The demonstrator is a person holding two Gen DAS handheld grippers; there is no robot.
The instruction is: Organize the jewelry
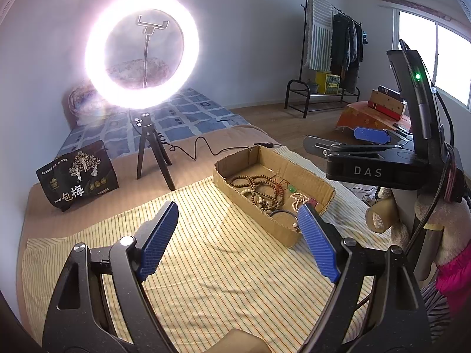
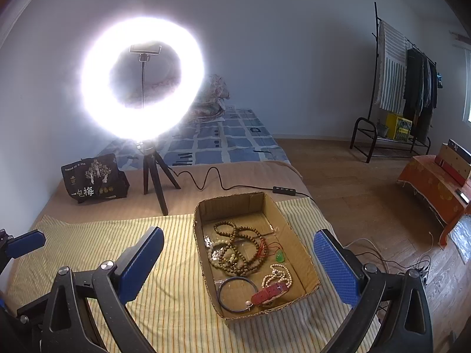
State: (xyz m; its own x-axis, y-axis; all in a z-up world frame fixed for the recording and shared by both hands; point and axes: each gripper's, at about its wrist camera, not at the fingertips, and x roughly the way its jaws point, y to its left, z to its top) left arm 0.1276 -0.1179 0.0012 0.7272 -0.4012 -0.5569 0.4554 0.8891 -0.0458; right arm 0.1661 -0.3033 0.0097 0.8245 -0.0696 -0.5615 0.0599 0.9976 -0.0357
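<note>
An open cardboard box (image 2: pixel 306 267) sits on the yellow striped cloth (image 2: pixel 164 294). It holds brown wooden bead strings (image 2: pixel 244 250), a green pendant on a red cord (image 2: pixel 279 255), a white bead string (image 2: pixel 278 276), a red strap (image 2: pixel 272 291) and a dark bangle (image 2: pixel 235 294). My right gripper (image 2: pixel 240 250) is open and empty, above the box's near end. My left gripper (image 1: pixel 238 217) is open and empty over the cloth, left of the box (image 1: pixel 321 189). The right gripper's body (image 1: pixel 374 161) shows in the left wrist view, above the box.
A lit ring light on a black tripod (image 2: pixel 153 176) stands behind the cloth, its cable (image 2: pixel 212 181) running toward the box. A black snack bag (image 2: pixel 94 179) lies at the left. A stuffed toy (image 1: pixel 441 229) sits at the right edge.
</note>
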